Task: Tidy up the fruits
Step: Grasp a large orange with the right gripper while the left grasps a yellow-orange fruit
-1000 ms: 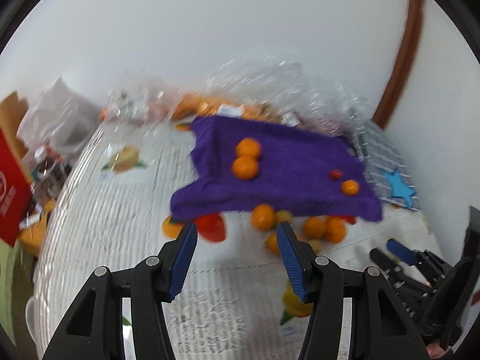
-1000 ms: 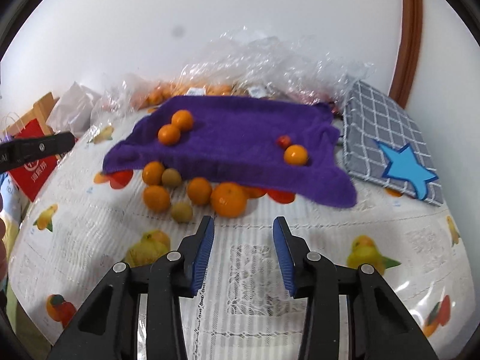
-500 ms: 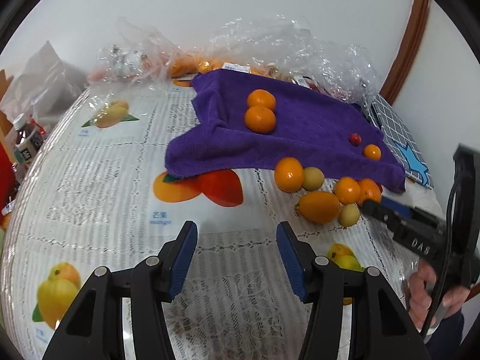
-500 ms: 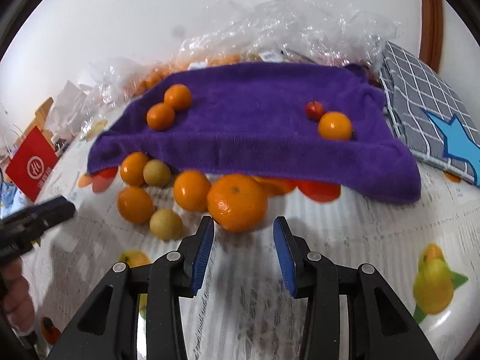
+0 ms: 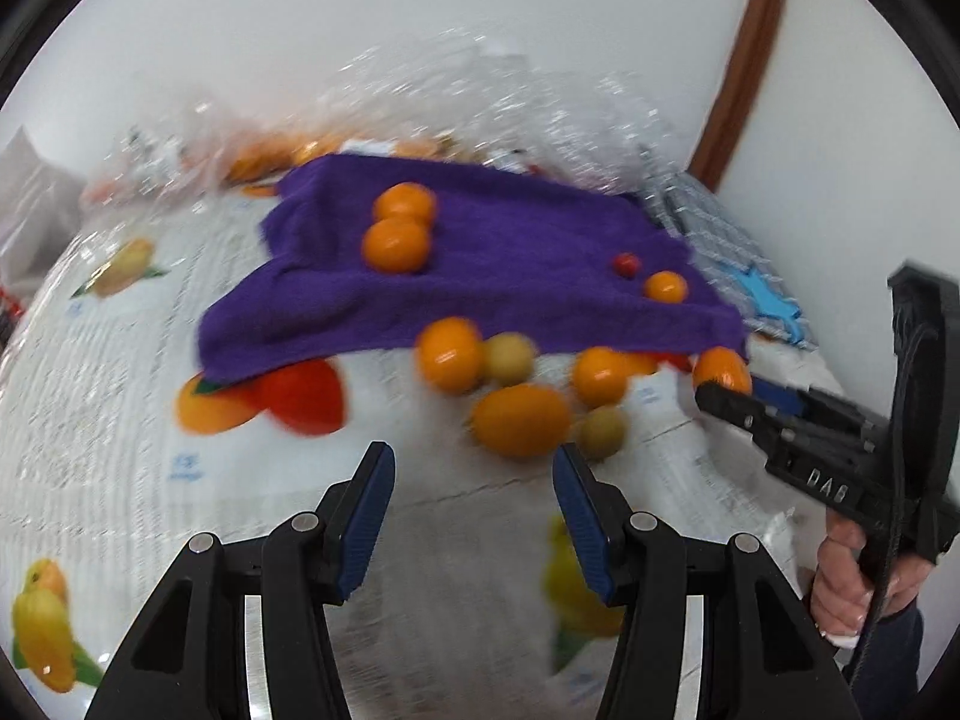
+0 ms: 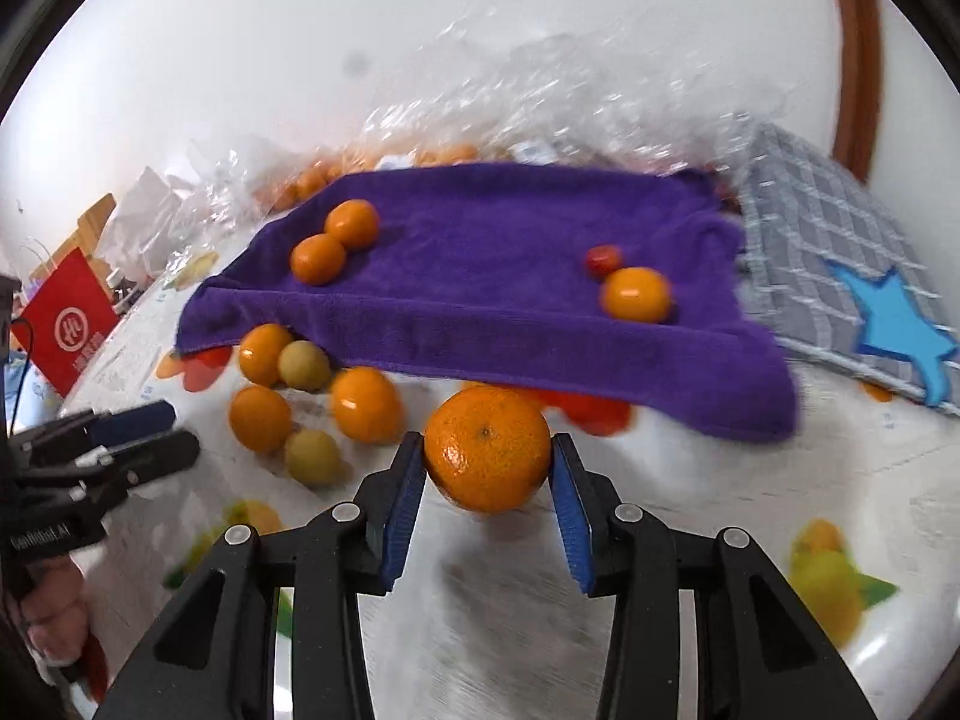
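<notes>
A purple towel [image 6: 510, 276] lies on the table with two oranges [image 6: 333, 243], a small red fruit [image 6: 603, 258] and a small orange [image 6: 636, 295] on it. Loose oranges and yellow-green fruits [image 6: 312, 402] lie in front of it. My right gripper [image 6: 487, 459] is open, with a large orange [image 6: 487, 449] between its fingertips, the blue pads at its sides. My left gripper [image 5: 474, 468] is open and empty, just short of an oval orange [image 5: 519, 420]. The right gripper also shows in the left wrist view [image 5: 729, 393], next to an orange [image 5: 723, 367].
A grey checked cloth with a blue star [image 6: 840, 282] lies right of the towel. Crinkled clear plastic bags [image 6: 540, 114] with more oranges sit behind it by the wall. A red bag [image 6: 66, 318] stands at the far left. The tablecloth [image 6: 690, 510] carries printed fruit pictures.
My right gripper has moved forward so that the large orange is now between its fingers. My left gripper has moved closer to the loose fruit in front of the towel.
</notes>
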`<action>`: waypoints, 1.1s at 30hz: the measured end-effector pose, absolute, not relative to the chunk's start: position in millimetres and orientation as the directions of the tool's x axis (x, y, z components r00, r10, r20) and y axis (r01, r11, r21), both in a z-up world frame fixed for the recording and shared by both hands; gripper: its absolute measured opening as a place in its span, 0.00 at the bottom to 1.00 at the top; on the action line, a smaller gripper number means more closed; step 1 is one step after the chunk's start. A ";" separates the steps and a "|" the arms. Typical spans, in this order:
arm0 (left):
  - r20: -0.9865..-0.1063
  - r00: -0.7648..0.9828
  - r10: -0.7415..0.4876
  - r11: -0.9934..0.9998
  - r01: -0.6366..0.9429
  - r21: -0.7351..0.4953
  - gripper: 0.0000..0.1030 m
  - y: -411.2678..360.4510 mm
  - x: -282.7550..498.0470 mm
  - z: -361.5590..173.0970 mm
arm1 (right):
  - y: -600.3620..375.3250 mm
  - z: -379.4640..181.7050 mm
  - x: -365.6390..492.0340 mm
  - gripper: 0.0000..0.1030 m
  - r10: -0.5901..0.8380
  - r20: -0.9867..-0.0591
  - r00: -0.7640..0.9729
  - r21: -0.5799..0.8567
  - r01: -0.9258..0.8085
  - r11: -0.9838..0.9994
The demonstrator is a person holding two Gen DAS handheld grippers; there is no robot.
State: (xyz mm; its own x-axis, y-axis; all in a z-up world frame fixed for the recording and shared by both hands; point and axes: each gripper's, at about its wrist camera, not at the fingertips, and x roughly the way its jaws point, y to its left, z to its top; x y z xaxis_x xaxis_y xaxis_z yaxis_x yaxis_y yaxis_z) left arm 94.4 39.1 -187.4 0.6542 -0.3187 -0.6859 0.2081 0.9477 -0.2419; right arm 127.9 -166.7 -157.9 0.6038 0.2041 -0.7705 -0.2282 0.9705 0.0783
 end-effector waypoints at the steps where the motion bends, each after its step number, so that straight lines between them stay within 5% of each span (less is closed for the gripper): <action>1: -0.680 0.657 -0.325 0.945 0.209 -0.250 0.51 34.1 96.9 -186.2 | -175.3 -156.2 124.6 0.40 0.183 -0.768 0.614 0.065 -0.210 0.976; 9: -0.742 0.629 -0.232 0.973 0.147 -0.180 0.49 -1.5 118.2 -198.2 | -224.8 -152.5 110.4 0.40 0.156 -0.757 0.634 0.114 -0.108 0.988; 12: -0.748 0.623 -0.229 0.973 0.120 -0.198 0.40 3.9 120.6 -201.9 | -222.9 -151.7 110.4 0.40 0.165 -0.760 0.629 0.113 -0.123 0.986; 18: -0.701 0.662 -0.265 0.961 0.120 -0.250 0.39 14.6 113.6 -194.5 | -218.4 -149.9 107.9 0.40 0.175 -0.758 0.628 0.111 -0.140 0.984; 33: -0.595 0.790 -0.148 0.986 0.070 -0.153 0.39 44.5 146.3 -129.3 | -202.8 -102.9 153.2 0.40 0.153 -0.689 0.708 0.054 -0.160 0.986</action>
